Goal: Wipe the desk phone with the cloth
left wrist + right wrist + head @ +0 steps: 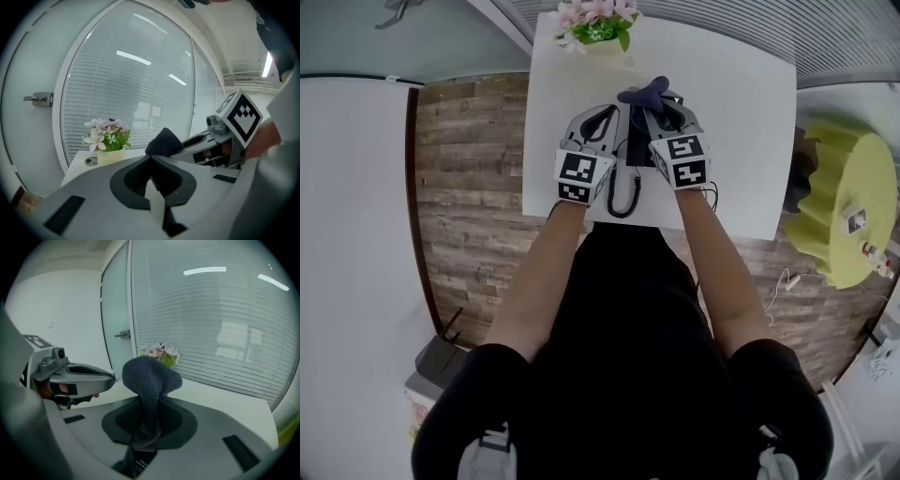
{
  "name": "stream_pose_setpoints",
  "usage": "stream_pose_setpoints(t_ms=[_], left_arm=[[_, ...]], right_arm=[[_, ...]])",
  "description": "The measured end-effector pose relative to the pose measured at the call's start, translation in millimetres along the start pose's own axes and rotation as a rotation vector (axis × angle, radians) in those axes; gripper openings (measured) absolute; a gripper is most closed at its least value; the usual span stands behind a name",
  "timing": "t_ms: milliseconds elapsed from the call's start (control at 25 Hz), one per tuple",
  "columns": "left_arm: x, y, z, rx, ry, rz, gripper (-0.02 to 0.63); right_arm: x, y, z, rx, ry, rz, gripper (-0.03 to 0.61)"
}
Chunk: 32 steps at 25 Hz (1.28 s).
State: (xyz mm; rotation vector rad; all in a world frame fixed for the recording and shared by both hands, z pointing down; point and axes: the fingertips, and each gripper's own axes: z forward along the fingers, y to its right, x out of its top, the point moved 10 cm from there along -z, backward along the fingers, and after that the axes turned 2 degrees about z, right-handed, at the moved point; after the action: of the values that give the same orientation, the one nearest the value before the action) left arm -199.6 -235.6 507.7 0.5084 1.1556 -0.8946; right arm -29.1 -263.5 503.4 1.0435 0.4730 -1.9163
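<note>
Right tongs [149, 405] pinch cloth [150, 375] over white table [741, 141] — plank floor [469, 187], blinds [225, 333] beyond

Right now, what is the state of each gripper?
Left gripper: jaws closed, nothing between them.
Right gripper: closed on the dark cloth.

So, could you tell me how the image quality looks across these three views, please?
Head view: fisheye bowing towards the borders, even light on the white table, no hard shadows. Left gripper view: dark round vignette, and ceiling-light reflections streak the blinds. Right gripper view: similar streaks on the glass; the cloth is sharp, and the flowers behind it are slightly soft.
</note>
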Motion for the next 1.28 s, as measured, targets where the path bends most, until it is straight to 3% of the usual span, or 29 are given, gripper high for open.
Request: stream_pose_setpoints(t_ms=[440,1280], left_arm=[[-18.2,-6.3,7.8,0.007,-0.017,-0.037,0.011],[-40.6,16.2,-6.7,-0.022,-0.043,-0.037,0.011]], right_arm=[[-12.3,-1.0,27.5,-0.016,-0.053,-0.052,0.078],[-53.3,-24.3,7.7,-0.01,-0.085,-0.085,0.077]])
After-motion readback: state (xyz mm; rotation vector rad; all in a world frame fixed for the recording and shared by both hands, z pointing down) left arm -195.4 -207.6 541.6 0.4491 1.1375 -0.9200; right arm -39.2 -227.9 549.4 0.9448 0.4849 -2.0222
